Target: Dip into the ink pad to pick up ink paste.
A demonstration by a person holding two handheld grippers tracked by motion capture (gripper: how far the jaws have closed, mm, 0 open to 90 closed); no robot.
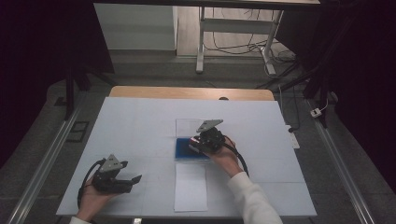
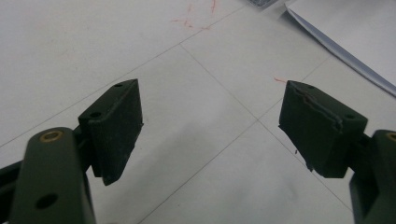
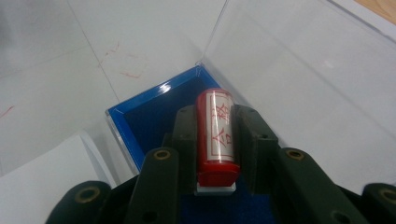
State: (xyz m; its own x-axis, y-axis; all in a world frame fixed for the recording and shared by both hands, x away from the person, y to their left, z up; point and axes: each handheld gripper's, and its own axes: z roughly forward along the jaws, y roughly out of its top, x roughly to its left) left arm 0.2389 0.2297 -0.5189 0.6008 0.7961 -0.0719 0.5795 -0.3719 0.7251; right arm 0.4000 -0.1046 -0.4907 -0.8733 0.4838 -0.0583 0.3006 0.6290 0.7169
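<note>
my right gripper (image 3: 215,140): matt black pads on a glossy red plastic stamp (image 3: 215,135) | box (image 3: 140,116): glossy blue, with clear smooth plastic lid (image 3: 299,79) | my left gripper (image 2: 210,130): rough matt pads, brass-looking rivets | table (image 1: 140,121): matt white | paper (image 1: 190,186): matt white

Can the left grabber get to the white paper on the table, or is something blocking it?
Probably yes. The left gripper is open and holds nothing, and the white paper lies flat just beside it with bare table between them. The right gripper is busy holding the red stamp over the blue box.
</note>
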